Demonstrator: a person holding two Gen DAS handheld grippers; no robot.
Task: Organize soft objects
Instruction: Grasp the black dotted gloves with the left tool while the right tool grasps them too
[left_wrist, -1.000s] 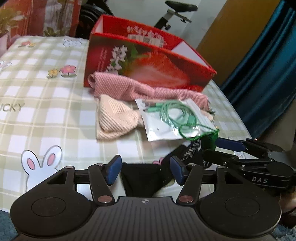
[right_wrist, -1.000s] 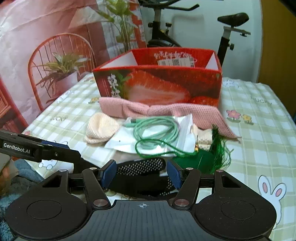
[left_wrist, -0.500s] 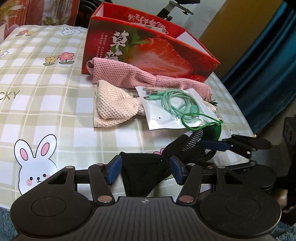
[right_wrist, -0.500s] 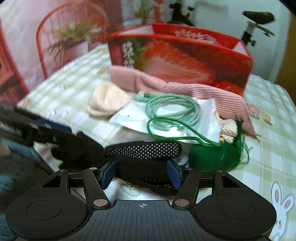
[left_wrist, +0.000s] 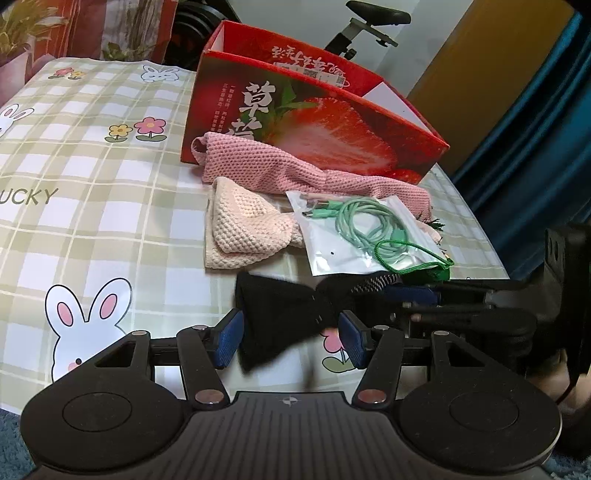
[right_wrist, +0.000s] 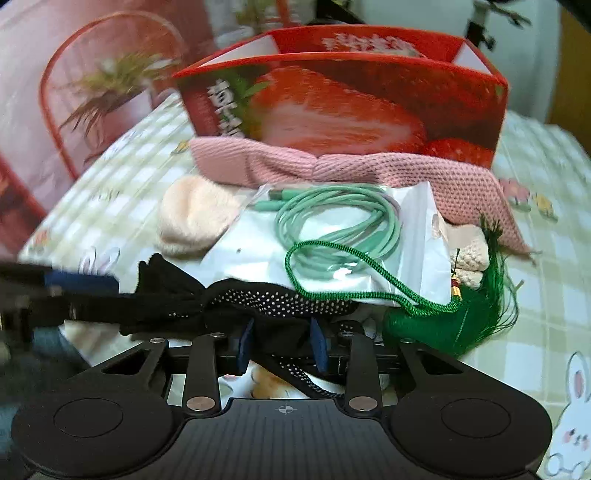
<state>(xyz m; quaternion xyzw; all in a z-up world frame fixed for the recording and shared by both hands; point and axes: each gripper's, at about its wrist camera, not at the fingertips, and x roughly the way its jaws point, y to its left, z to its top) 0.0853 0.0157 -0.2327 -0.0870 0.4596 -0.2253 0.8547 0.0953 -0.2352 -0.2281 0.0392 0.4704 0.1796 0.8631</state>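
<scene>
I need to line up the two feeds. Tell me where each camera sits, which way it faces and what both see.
Left wrist: rides the left hand-held gripper, looking down and forward across the black sock to the red box; the right hand-held gripper enters at right.
Right wrist: rides the right hand-held gripper, its jaws just closing on the sock, facing the box.
Shared: sock, box, pink cloth, green cable.
</scene>
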